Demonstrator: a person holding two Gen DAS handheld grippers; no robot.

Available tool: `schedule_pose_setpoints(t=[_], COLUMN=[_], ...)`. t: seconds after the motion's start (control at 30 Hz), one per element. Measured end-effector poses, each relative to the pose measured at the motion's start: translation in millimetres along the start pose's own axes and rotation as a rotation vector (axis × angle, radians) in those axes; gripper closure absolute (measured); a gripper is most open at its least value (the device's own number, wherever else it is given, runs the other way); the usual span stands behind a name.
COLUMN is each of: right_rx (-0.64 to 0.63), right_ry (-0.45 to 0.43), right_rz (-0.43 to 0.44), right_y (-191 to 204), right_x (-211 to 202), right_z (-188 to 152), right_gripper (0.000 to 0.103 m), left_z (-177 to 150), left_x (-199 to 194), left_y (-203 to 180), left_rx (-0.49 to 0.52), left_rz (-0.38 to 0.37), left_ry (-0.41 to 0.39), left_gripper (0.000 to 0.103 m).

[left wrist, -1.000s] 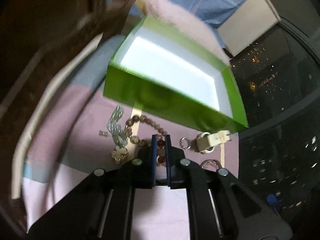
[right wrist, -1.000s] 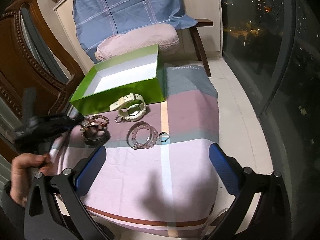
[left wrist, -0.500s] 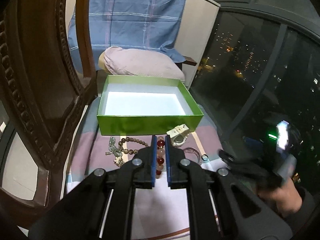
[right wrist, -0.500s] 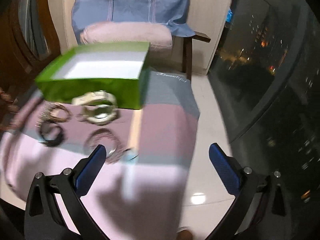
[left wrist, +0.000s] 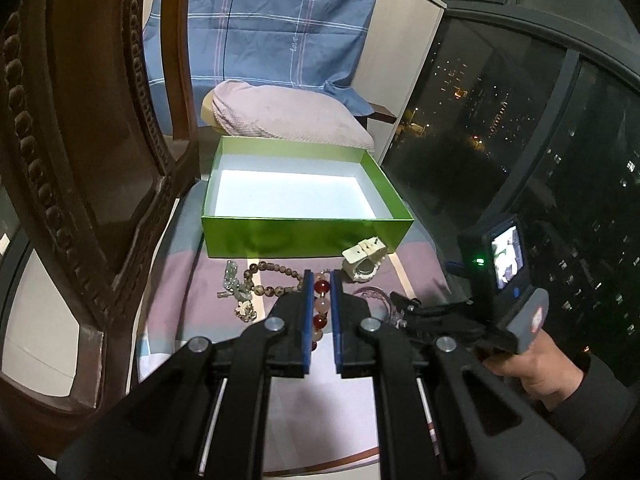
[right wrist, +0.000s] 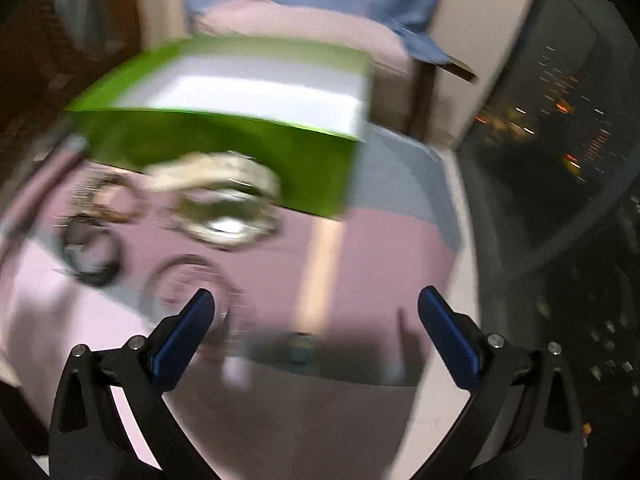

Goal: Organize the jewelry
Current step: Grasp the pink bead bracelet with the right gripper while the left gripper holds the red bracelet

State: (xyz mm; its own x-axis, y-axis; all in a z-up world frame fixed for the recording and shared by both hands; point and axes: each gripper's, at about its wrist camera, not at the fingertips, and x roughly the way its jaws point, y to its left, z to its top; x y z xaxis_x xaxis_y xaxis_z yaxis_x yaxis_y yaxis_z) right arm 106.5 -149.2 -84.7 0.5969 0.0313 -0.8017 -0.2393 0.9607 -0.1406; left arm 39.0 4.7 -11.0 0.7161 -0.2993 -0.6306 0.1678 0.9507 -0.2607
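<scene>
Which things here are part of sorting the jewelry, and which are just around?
Job: red bead bracelet in the left gripper, green box, brown bead bracelet, cream watch, jade charm.
Just around: wooden chair, pink cushion, blue sheet.

One green box (left wrist: 304,236) – one cream watch (left wrist: 363,261), one brown bead strand (left wrist: 276,278), one red-bead bracelet (left wrist: 321,300) – two tongs
</scene>
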Motion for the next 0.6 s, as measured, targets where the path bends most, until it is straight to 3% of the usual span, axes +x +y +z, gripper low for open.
schedule_pose_setpoints(t=[0.1, 0.17, 0.23, 0.37, 0.5, 0.6], right_rx=[-0.076, -0.099, 0.009, 0.184, 0.082, 0.002], right_ry=[0.019, -0.006, 0.0, 0.063, 0.09, 0.075], right_rz=[0.061, -0.026, -0.077, -0.071, -0.092, -0.11], right_y=[13, 13, -10, -57, -38, -14], right_x=[-2, -7, -13, -12, 1, 6], right_z=[-4, -4, -2, -14, -14, -11], right_gripper=[0.003, 0.003, 0.003, 0.003, 0.005, 0.014], left_z=[-1, -2, -1, 0, -1, -1], left_x=[1, 2, 2, 3, 6, 8], left_y=[1, 1, 1, 1, -1, -5], left_rx=[-0.003, -0.006, -0.008, -0.01, -0.008, 0.001], left_rz=[-0.002, -0.002, -0.001, -0.001, -0.008, -0.013], left_ry=[0.01, 0.015, 0.016, 0.015, 0.024, 0.031], left_gripper=[0.095, 0.095, 0.095, 0.095, 0.095, 0.095])
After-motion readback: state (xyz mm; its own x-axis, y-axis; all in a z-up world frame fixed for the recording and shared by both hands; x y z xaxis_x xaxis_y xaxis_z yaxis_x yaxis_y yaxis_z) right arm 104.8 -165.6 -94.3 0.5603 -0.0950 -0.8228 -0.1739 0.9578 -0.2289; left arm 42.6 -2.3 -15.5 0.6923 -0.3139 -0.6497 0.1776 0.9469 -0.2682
